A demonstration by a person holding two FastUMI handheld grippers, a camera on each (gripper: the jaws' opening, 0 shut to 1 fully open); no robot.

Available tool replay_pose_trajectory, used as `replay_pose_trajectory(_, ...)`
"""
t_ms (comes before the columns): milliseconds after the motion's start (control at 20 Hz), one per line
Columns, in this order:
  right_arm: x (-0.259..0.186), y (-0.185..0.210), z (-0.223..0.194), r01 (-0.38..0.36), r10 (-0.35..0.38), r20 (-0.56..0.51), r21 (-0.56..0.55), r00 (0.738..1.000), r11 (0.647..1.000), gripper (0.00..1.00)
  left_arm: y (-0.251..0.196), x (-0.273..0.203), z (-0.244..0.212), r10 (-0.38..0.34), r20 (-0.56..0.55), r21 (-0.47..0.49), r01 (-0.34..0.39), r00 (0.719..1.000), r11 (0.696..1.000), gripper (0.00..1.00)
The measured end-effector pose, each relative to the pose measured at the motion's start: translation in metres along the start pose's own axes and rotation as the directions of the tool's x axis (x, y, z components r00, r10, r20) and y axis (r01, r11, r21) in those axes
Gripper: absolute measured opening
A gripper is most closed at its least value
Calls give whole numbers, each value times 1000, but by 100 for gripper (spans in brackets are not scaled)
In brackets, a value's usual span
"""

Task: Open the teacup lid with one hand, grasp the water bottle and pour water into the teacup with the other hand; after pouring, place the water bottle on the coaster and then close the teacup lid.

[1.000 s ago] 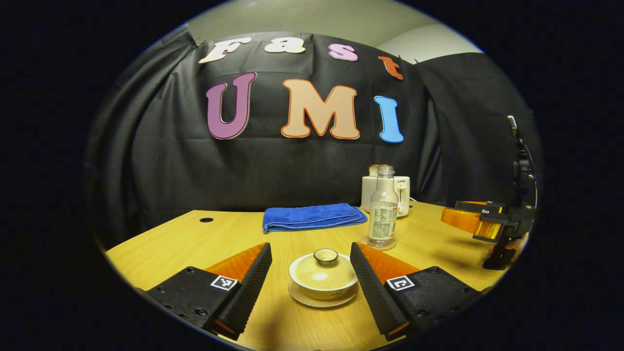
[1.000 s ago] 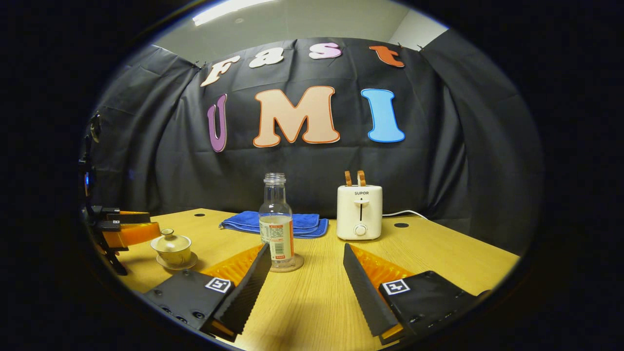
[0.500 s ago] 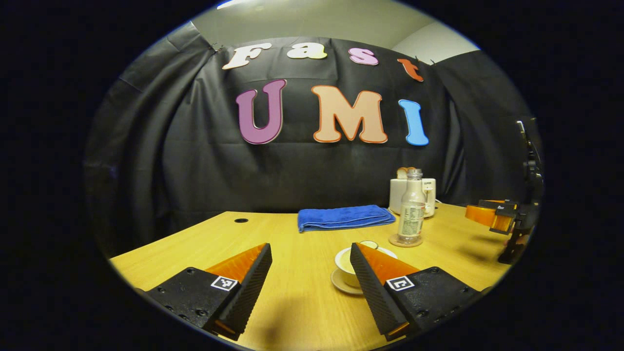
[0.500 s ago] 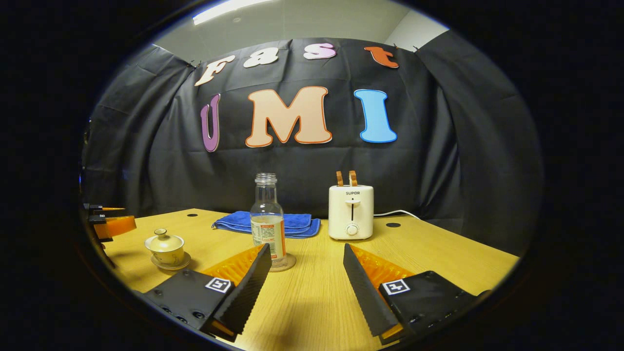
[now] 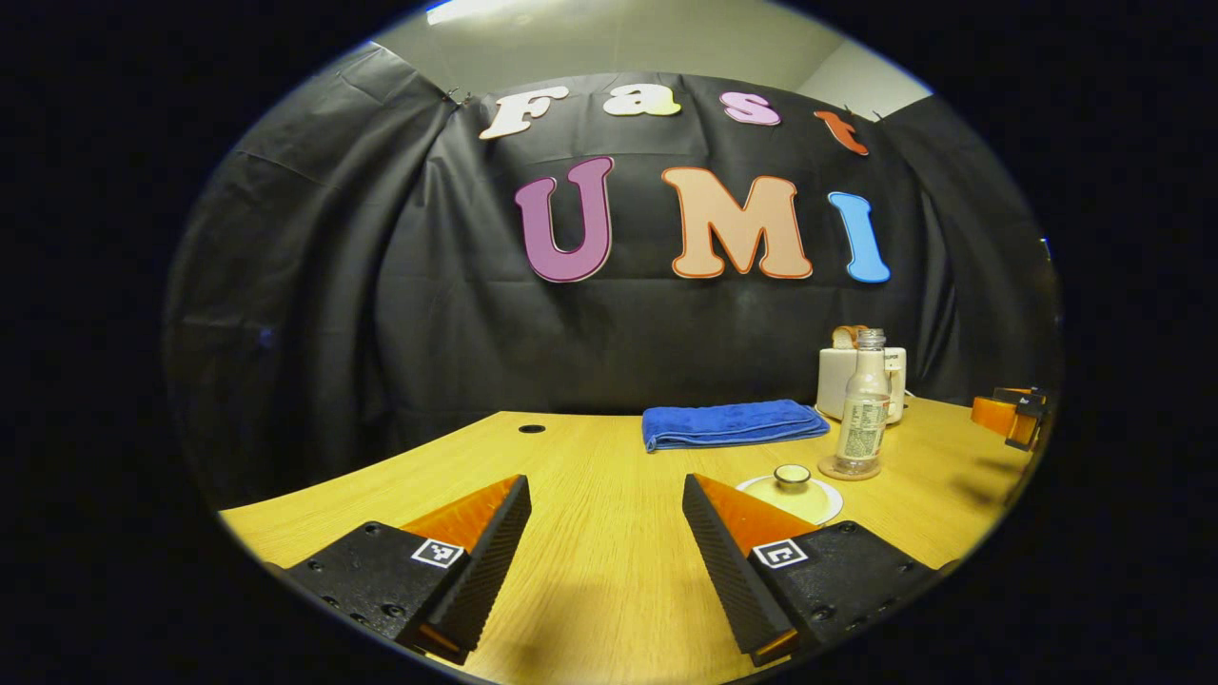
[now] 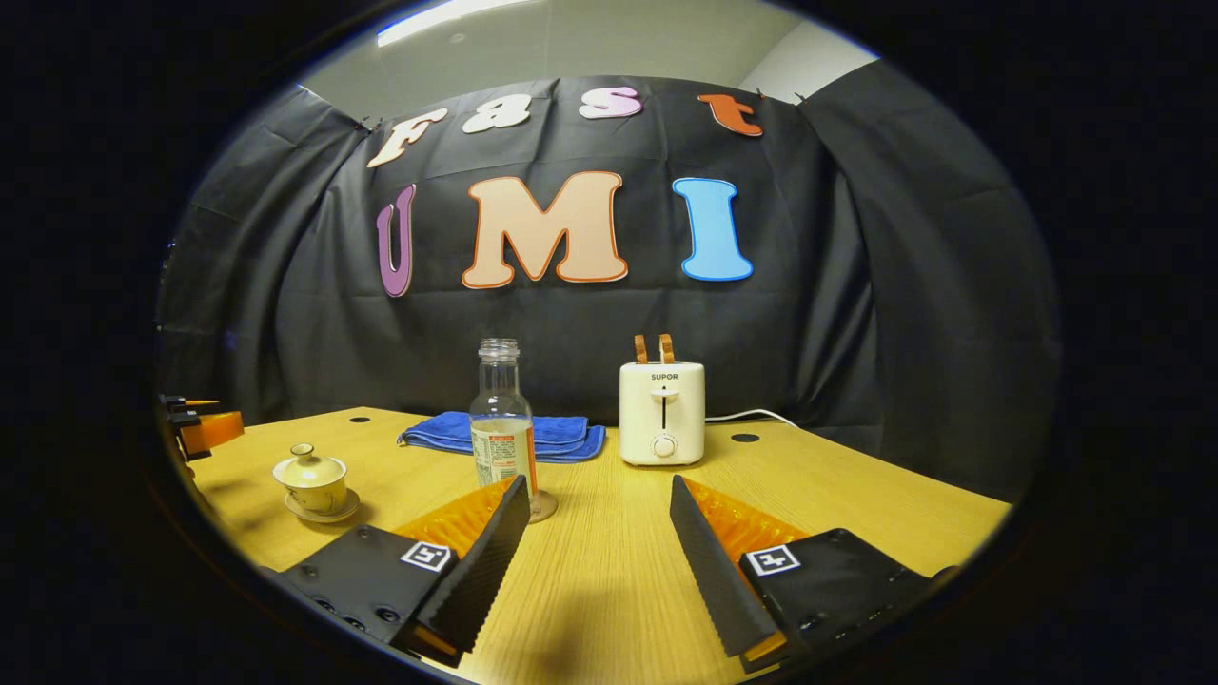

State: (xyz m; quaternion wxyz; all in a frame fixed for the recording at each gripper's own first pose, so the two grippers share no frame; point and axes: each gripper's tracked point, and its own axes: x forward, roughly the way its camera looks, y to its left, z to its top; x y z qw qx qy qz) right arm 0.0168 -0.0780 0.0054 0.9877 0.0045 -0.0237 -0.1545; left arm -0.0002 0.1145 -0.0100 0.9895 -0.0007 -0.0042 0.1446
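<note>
Since a second ago my left gripper (image 5: 604, 561) has swung away to the left: the teacup that sat between its fingers now lies off past the right finger (image 5: 723, 561). Both grippers hang above the table (image 5: 590, 476) with fingers spread wide and nothing between them.

In the left gripper view, the teacup (image 5: 792, 493) sits just beyond my right fingertip, its lower part hidden behind the finger; its lid (image 5: 792, 475) is on, knob pointing straight up, so I cannot tell what is inside. Farther off and to the right stands the water bottle (image 5: 862, 407), upright, long axis vertical, mouth up and uncapped, resting on the round coaster (image 5: 850, 470). Behind it is the toaster (image 5: 841, 377), and left of that a folded blue towel (image 5: 731, 422).

In the right gripper view, my right gripper (image 6: 599, 561) points across the table, with the bottle (image 6: 501, 423) just beyond its left finger (image 6: 481, 561). Its lower half looks cloudier, but I cannot tell the level. The lidded cup (image 6: 314, 480) on its saucer (image 6: 324, 514) lies well to the left, near my other gripper (image 6: 202, 428). The toaster (image 6: 662, 413) holds two slices in its slots.
</note>
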Motion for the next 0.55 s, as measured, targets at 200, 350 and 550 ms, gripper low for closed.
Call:
replay_pose_trajectory(200, -1, -7, 0, 32, -32, 0, -2, 999, 999, 89, -1, 1, -1, 0, 0, -1, 0, 1000, 1000, 94)
replay_pose_trajectory(350, 0, -7, -1, 32, -32, 1, -2, 999, 999, 89, -1, 0, -2, 0, -4, -4, 0, 1000, 1000, 94)
replay_pose_trajectory(550, 0, -8, -1, 31, -31, 0, -3, 1000, 1000, 89, -8, 2, -2, -29, -2, -5, 29, 1000, 1000, 94)
